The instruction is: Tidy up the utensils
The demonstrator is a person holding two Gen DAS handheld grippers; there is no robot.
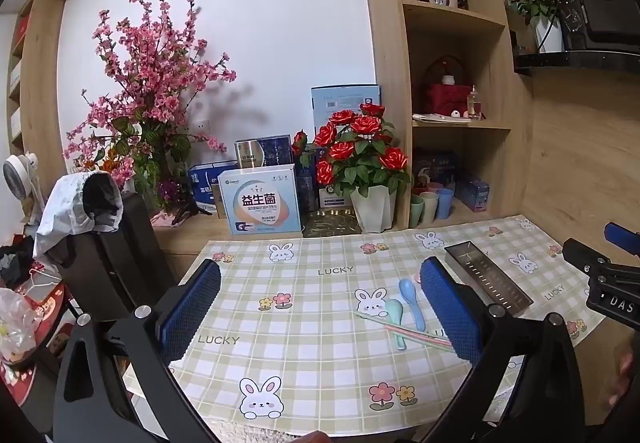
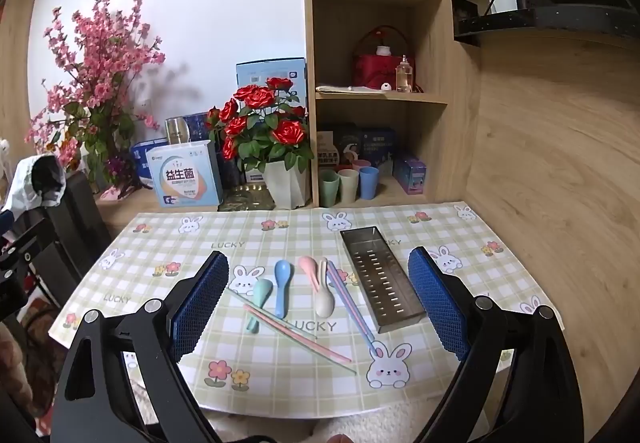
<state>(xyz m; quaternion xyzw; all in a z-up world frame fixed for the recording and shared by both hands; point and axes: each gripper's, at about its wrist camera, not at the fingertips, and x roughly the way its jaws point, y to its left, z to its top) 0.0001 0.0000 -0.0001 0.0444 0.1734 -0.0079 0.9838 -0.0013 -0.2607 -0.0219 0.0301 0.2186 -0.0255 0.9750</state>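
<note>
I saw smooth plastic pastel spoons (image 2: 282, 285) and thin chopsticks (image 2: 298, 331) beside a perforated rectangular steel tray (image 2: 380, 279) on the glossy checked bunny tablecloth (image 2: 280, 375); my left gripper (image 1: 320, 307) and right gripper (image 2: 318, 303) were both spread, empty.

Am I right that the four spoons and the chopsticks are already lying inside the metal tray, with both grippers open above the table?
Not quite: the spoons and chopsticks lie on the tablecloth beside the empty metal tray, as the right wrist view shows. Both grippers, left and right, are open.
</note>
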